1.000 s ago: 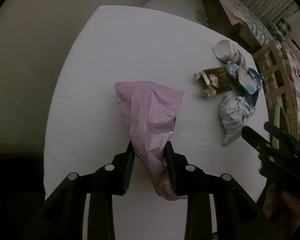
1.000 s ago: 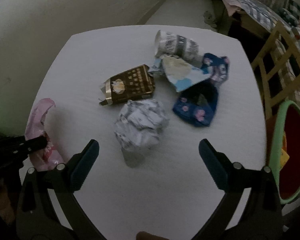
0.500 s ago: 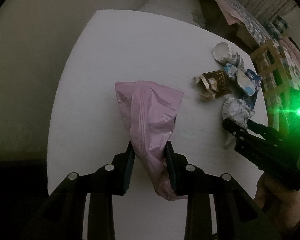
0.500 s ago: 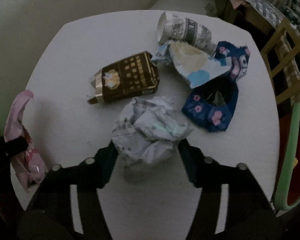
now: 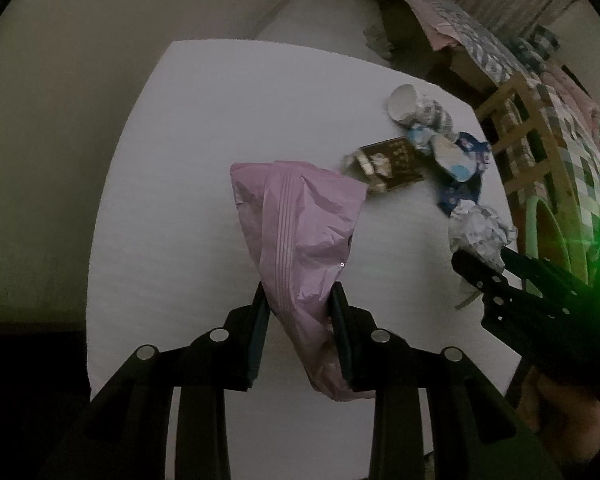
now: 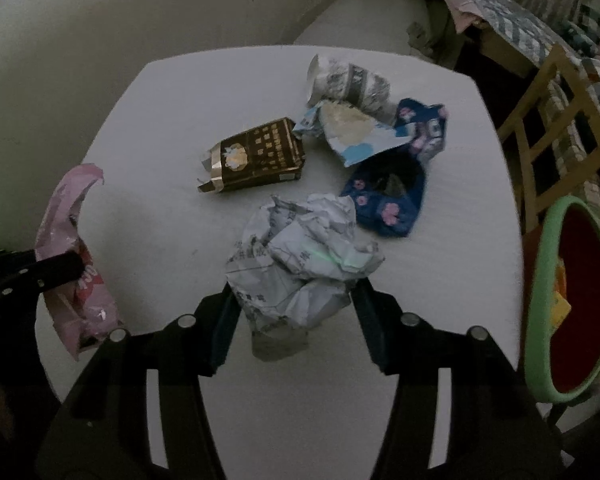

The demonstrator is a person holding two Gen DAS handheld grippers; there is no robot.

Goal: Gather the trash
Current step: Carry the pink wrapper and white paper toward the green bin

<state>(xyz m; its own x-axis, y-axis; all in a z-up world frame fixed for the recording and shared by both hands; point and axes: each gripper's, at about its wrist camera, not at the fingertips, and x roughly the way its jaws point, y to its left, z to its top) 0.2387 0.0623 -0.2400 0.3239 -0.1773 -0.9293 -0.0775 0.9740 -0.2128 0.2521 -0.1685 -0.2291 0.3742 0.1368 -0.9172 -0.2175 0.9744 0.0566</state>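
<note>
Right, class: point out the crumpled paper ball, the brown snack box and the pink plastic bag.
crumpled paper ball [image 6: 300, 256], right wrist view, middle of the wad.
brown snack box [image 6: 260, 156], right wrist view, printed top face.
pink plastic bag [image 5: 300, 232], left wrist view, creased front above the fingers.

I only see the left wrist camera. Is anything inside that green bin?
Observer: Yes. The right wrist view shows the bin is red inside, with something yellow in it.
Operator: Is the right hand-held gripper holding the paper ball?
Observer: Yes, it presses on both sides of the ball.
Operator: What's on the other side of my pink bag?
Observer: Red print with white marks, near the bottom.
</note>
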